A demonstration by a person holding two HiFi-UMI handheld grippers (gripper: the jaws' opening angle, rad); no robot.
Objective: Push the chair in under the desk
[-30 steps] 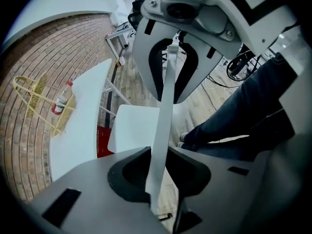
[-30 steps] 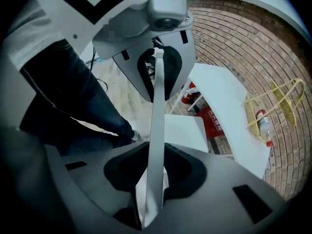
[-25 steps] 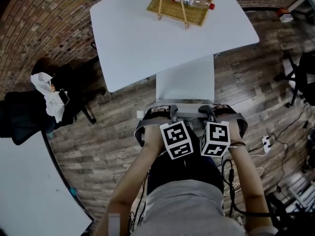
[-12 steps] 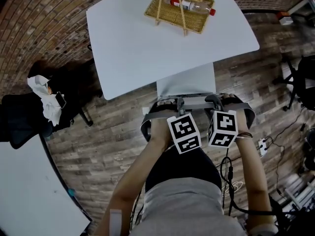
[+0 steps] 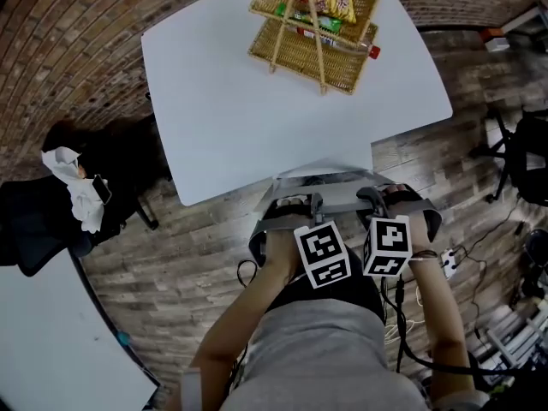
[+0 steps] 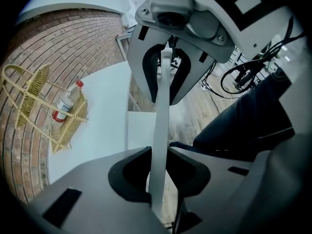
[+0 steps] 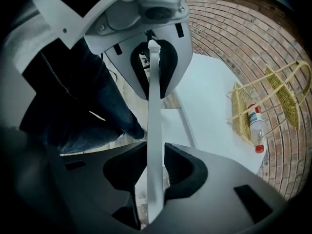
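Observation:
The white chair's seat (image 5: pixel 330 176) lies mostly under the white desk (image 5: pixel 214 84). Its thin backrest edge (image 5: pixel 338 197) stands just off the desk's near edge. My left gripper (image 5: pixel 295 202) points down and is shut on that edge at its left. Its jaws have just been closing on the panel (image 6: pixel 160 130) between them. My right gripper (image 5: pixel 377 197) is shut on the same edge at its right. The panel (image 7: pixel 154 121) runs between its jaws, which have eased open a little. Each gripper view shows the other gripper clamped further along the edge.
A wicker basket (image 5: pixel 312 20) with a bottle (image 5: pixel 330 34) and snacks stands on the desk's far part. A black office chair with a white cloth (image 5: pixel 73 191) is at the left. Another white table (image 5: pixel 43 341) is at lower left. Cables and a power strip (image 5: pixel 449 264) lie at the right.
The chair has slid further under the desk, so less of its seat shows. Both grippers have moved toward the desk with the backrest, and the basket now sits lower in the view.

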